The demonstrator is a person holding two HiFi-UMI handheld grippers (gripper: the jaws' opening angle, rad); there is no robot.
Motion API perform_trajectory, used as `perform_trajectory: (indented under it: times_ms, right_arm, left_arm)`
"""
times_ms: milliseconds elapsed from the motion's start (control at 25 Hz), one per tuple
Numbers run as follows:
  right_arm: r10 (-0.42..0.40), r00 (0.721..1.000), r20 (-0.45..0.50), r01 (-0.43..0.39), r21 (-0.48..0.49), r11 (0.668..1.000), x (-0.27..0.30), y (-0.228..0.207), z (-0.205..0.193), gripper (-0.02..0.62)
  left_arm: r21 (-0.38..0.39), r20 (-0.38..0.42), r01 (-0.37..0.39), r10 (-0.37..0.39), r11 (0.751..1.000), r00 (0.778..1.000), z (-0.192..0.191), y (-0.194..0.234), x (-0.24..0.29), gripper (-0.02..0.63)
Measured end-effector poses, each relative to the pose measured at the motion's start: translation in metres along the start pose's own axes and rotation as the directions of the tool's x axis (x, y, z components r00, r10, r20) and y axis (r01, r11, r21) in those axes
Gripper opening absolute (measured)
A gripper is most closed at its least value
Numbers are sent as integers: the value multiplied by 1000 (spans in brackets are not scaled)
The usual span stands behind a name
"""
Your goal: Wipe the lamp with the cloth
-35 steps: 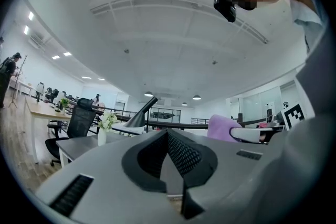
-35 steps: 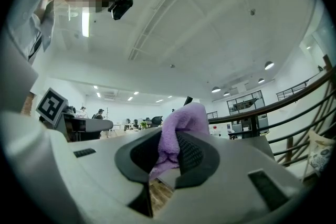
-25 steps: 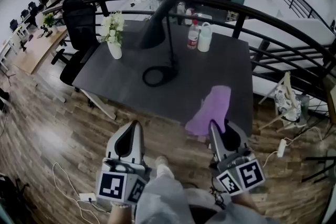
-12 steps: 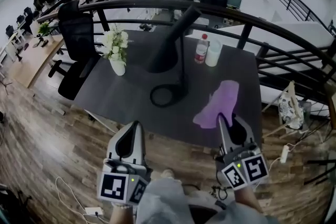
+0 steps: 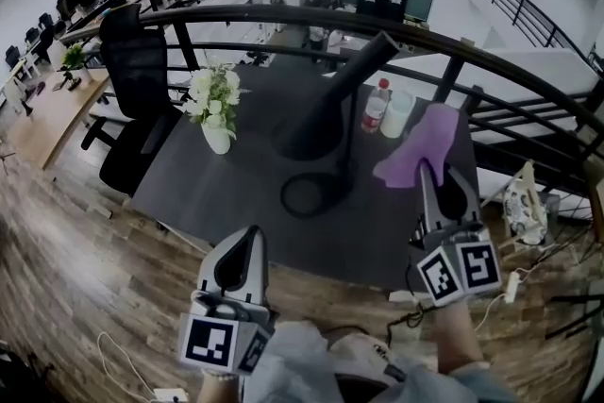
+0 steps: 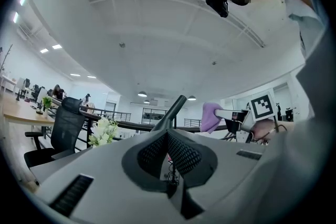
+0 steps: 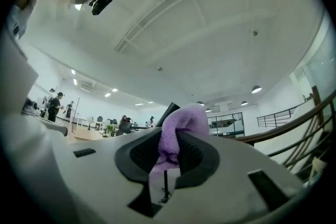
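Note:
A black desk lamp (image 5: 330,113) stands on the dark table (image 5: 226,179), its ring base (image 5: 316,193) near the middle and its cone shade slanting up to the right. My right gripper (image 5: 427,167) is raised over the table's right side, shut on a purple cloth (image 5: 422,146) that hangs from its jaws just right of the lamp shade. The cloth (image 7: 176,128) fills the jaws in the right gripper view. My left gripper (image 5: 247,239) stays low at the table's front edge, its jaws together and holding nothing; the lamp (image 6: 170,113) shows beyond it in the left gripper view.
A white vase of flowers (image 5: 215,104) stands left of the lamp. A bottle (image 5: 376,106) and a white jug (image 5: 398,113) stand at the back right. A black curved railing (image 5: 283,16) runs behind the table, an office chair (image 5: 137,71) at its left.
My right gripper has lifted the purple cloth off the table and carried it up and back toward the lamp shade. The left gripper has barely moved.

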State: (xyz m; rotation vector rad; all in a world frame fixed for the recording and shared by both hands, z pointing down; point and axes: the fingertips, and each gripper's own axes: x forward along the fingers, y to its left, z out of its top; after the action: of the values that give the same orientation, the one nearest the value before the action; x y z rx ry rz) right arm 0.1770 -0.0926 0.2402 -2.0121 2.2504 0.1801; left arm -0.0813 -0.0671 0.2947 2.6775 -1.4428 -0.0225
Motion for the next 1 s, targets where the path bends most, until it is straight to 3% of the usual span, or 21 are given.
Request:
perform_trajectory:
  times_ms: [160,440,1000]
  right_arm:
    - [-25,999,29,27,-77,997,27,-9,16,64]
    - [2,999,47,6,-176,984,72,-7,32,64]
    - [192,980,-54,-200,-229,953,125,53,-6,65]
  left_arm:
    - [-9,29,19,-19,1000,999,-1,8,4,6]
    - [-32,48,-40,42,999,998,0,32,-2,6]
    - [-68,21,-126,128,990,992,-12,52,-14,6]
